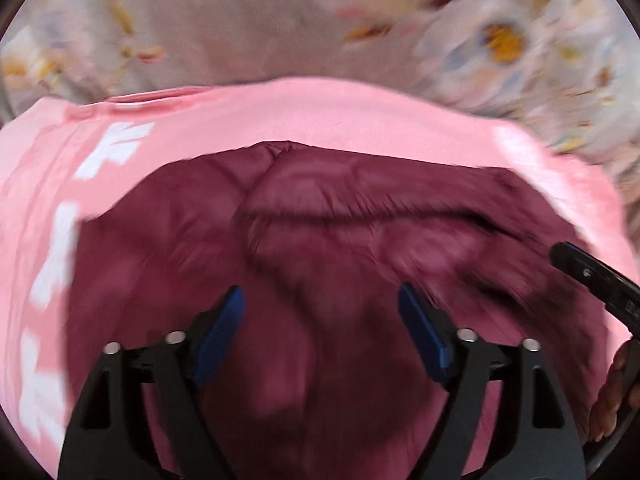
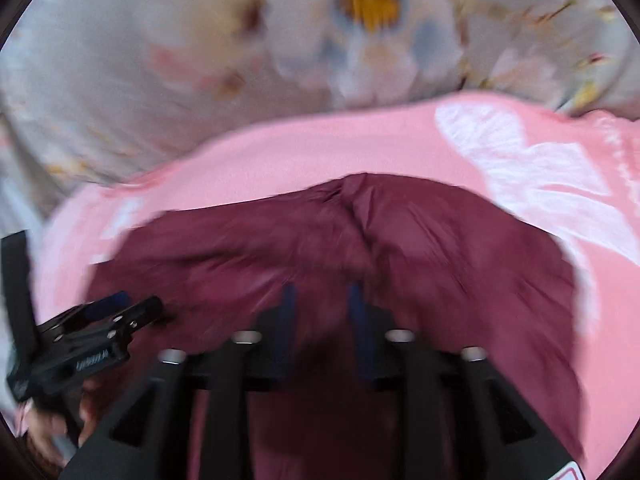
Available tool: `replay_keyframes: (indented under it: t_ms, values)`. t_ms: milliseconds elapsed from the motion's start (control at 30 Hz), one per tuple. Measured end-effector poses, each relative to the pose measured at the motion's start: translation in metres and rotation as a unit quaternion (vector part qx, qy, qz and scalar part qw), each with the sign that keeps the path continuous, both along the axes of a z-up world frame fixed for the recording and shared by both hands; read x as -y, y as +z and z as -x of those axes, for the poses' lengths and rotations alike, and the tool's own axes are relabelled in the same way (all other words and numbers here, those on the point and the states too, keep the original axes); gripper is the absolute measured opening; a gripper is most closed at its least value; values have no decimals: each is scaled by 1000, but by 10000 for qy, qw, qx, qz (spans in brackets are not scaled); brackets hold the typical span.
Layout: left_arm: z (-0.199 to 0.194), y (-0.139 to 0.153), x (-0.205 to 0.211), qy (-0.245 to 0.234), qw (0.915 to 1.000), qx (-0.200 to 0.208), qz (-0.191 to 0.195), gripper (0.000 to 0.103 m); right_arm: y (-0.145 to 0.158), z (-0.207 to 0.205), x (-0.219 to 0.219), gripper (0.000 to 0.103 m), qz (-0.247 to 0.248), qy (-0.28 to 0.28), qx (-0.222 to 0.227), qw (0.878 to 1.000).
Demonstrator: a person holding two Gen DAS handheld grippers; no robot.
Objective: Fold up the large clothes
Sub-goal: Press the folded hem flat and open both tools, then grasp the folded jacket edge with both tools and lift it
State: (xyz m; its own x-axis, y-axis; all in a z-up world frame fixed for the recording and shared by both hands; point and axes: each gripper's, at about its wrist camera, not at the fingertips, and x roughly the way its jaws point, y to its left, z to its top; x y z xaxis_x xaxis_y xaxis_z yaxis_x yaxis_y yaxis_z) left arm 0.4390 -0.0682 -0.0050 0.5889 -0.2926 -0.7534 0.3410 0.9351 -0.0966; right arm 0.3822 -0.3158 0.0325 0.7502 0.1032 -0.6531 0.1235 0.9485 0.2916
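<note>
Maroon jacket (image 1: pixel 320 240) under 2 downward-tilted, spread grippers.

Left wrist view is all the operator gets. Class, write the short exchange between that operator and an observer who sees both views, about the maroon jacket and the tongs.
Operator: My left tongs stand open over the maroon jacket. The right tongs just poke in at my right edge. Are they gripping?
Observer: No. In the right wrist view their jaws stand apart, less wide than yours, with nothing pinched between them.
Operator: On the pink garment under the jacket I see white letters at my left. Is there print on the other side?
Observer: Yes. A large white printed shape spreads over the pink to the right of the jacket. It is too blurred to read.
</note>
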Motion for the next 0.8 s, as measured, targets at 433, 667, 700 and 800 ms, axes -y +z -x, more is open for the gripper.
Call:
replay_keyframes:
  t_ms: [433,667,700,800]
  values:
    - [255,-37,-225,933,9887,-1021,587,94,-65,394,52,83,-125,-939,-685,9931]
    - [281,-49,-228,1020,9771,-1131,1486,77,-98,412,52,84,-1349,-1159,-227,9838]
    - [281,-49,-227,1056,9762,-1138,1512,62,-100,408,51,84,-1445,-1168,-176,9824]
    - [279,-47,-224,1113,9720,-1203,1681,31,-102,394,44,51,-1677,-1080,-6,9799]
